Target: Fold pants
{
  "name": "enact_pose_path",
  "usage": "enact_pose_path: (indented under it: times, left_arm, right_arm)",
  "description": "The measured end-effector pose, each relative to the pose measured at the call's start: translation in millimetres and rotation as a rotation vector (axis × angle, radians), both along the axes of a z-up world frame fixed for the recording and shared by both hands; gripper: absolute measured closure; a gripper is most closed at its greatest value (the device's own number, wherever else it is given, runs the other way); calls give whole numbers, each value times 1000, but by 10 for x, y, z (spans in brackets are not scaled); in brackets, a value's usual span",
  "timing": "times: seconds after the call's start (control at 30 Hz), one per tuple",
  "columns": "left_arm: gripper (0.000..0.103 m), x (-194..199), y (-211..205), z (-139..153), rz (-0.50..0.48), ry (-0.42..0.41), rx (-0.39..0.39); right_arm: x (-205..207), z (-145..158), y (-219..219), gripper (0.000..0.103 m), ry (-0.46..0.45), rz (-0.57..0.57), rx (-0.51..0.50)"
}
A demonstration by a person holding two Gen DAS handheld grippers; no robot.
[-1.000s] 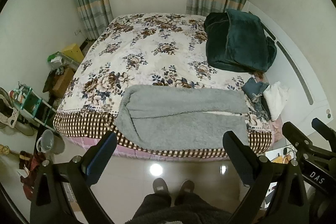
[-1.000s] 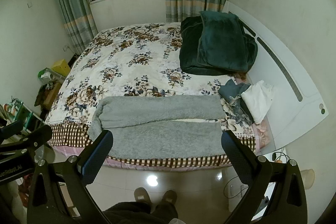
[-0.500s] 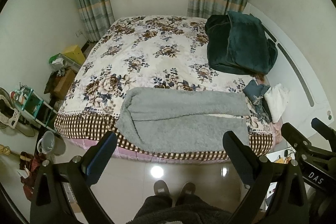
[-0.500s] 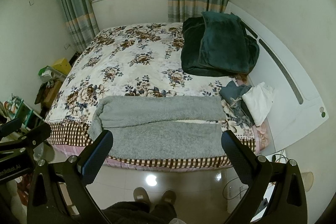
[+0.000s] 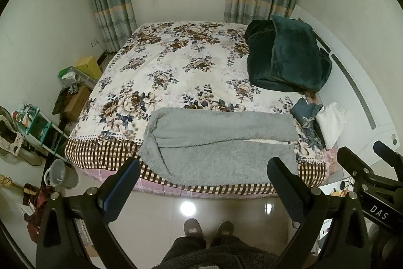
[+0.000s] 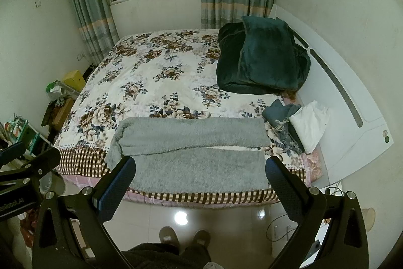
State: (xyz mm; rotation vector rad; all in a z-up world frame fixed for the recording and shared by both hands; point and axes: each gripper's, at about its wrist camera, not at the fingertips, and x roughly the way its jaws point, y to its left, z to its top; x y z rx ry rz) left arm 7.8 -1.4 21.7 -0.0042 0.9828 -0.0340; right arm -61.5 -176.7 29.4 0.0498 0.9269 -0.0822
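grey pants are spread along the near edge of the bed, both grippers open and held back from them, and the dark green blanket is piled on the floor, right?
Not quite. The dark green blanket is piled on the bed near the headboard, as the right wrist view shows. The rest holds: the grey pants lie along the near edge, left gripper and right gripper open.

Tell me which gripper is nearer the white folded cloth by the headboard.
Right. The right gripper is held at the side of the white folded cloth; the left gripper hangs further left, toward the grey pants' waist end.
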Motion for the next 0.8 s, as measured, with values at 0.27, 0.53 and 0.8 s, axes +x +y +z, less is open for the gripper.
enact_pose_path:
  times: [0.27,0.53,0.8]
  left_arm:
    - [0,-35,18,-14,0,-3,0]
    - [0,-63,36,-27,-2,-3,0]
    - [0,-73,40,-33,-3,-5,1]
  right_arm:
    - [34,35,-39,0,-1,1,0]
    - [57,89,-32,0,-2,5,-1]
    - [59,82,-26,0,1,2,-2]
